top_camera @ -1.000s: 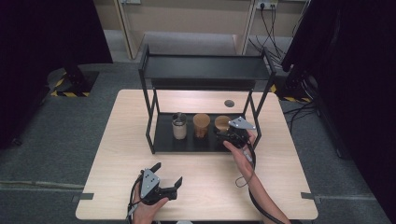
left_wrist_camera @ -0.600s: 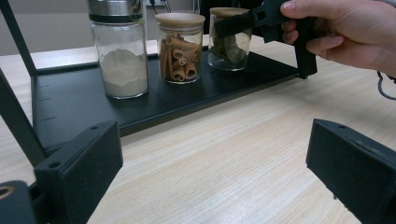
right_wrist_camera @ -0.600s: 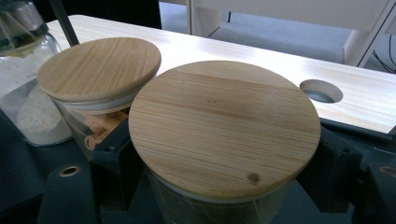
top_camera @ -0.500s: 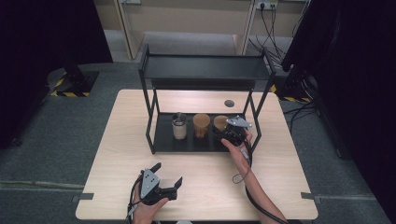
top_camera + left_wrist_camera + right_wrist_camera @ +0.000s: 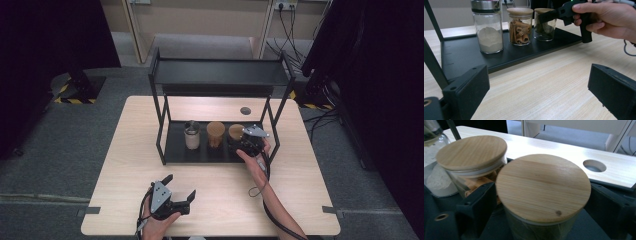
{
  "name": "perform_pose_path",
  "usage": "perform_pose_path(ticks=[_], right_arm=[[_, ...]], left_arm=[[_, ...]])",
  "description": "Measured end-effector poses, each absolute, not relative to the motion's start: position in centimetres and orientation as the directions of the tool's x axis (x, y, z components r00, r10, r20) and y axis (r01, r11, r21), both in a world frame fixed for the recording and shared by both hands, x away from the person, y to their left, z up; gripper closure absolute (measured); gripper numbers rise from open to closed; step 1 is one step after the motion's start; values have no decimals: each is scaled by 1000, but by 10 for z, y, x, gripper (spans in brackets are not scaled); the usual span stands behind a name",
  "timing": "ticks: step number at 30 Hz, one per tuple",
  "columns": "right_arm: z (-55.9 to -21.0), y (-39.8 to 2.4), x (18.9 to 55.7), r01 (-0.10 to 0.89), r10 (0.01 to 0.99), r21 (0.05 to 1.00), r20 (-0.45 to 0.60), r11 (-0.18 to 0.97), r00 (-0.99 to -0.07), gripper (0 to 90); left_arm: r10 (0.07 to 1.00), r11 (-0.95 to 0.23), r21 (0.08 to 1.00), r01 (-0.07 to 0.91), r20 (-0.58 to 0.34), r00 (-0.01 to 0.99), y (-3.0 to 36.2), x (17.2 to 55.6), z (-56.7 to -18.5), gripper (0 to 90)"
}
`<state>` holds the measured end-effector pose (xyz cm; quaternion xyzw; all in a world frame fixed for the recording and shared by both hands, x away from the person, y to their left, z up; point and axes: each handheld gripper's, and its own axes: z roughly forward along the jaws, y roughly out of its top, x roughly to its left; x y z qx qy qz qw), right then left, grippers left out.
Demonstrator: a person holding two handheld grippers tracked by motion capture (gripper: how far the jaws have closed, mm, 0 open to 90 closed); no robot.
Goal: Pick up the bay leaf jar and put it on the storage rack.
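Three glass jars stand in a row on the black rack's bottom tray (image 5: 200,154): a metal-lidded jar of white powder (image 5: 192,135), a wooden-lidded jar of rolled sticks (image 5: 215,134) and a wooden-lidded jar (image 5: 235,131) on the right. My right gripper (image 5: 238,141) straddles that right jar (image 5: 543,187). Its jaws have just been opening and stand on either side of the jar, off the glass. My left gripper (image 5: 181,185) lies open on the table near the front edge with nothing between its jaws (image 5: 539,100). It faces the jars (image 5: 520,25) and the right gripper (image 5: 564,12).
The black two-level rack (image 5: 220,75) stands over the tray, its posts at the corners. A round hole (image 5: 245,110) is cut in the wooden table behind the rack. Cables trail from both grippers. Bare tabletop (image 5: 300,200) lies in front of the rack.
The right hand has shifted slightly at the rightmost jar. The left gripper has stayed where it was.
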<state>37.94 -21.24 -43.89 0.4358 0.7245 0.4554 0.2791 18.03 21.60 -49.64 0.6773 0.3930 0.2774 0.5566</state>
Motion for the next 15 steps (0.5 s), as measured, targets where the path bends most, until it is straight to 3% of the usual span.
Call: perform_pose_path(ticks=[15], right_arm=[[-423,-207,352,344,914,925,-8,161,-405,27]], left_arm=[[841,-71,973,220,-60,537,216,180,-496,30]])
